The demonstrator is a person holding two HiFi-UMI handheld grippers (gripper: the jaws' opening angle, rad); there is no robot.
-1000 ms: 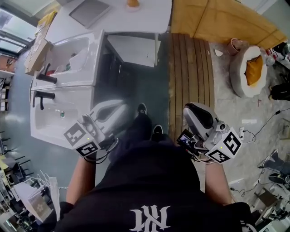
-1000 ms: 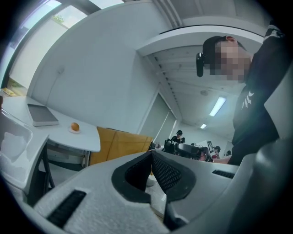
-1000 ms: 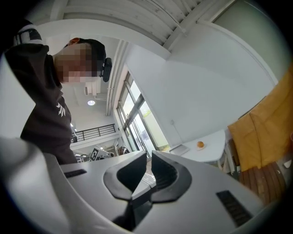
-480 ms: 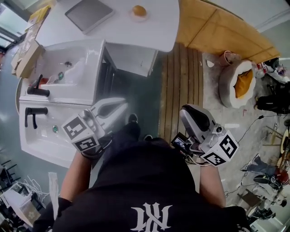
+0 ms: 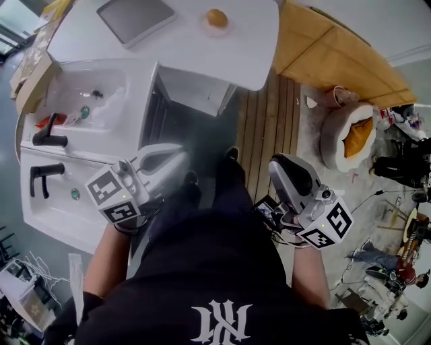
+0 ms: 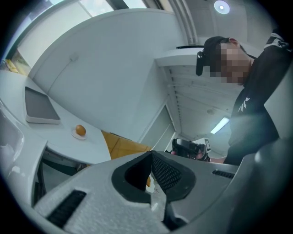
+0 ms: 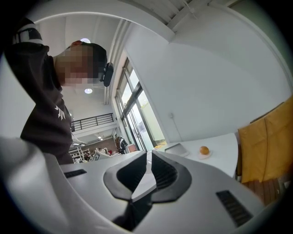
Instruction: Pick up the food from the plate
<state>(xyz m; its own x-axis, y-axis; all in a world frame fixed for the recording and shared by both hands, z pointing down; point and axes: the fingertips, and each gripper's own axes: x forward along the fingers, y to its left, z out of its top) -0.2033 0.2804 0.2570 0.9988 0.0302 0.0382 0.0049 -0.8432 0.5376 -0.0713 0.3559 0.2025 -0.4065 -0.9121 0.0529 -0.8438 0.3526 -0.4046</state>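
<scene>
A round orange piece of food (image 5: pixel 217 17) lies on a small white plate (image 5: pixel 204 25) at the far side of a white table (image 5: pixel 188 47). The left gripper view shows the same food (image 6: pixel 80 130) small and far off, and in the right gripper view the food (image 7: pixel 204 150) is also distant. My left gripper (image 5: pixel 179 157) is held low by the person's body, well short of the table, jaws shut and empty. My right gripper (image 5: pixel 280 164) hangs at the right over the wooden floor, also shut with nothing in it.
A grey flat tablet (image 5: pixel 135 17) lies on the table left of the plate. White sink basins (image 5: pixel 87 101) with black faucets (image 5: pixel 48 139) stand at the left. A wooden floor strip (image 5: pixel 266 128), a yellow panel (image 5: pixel 323 54) and a round pet bed (image 5: pixel 350 135) are at the right.
The head view has swung so that the table and plate sit lower and fuller in the picture. Both grippers stay shut near the body, in much the same place.
</scene>
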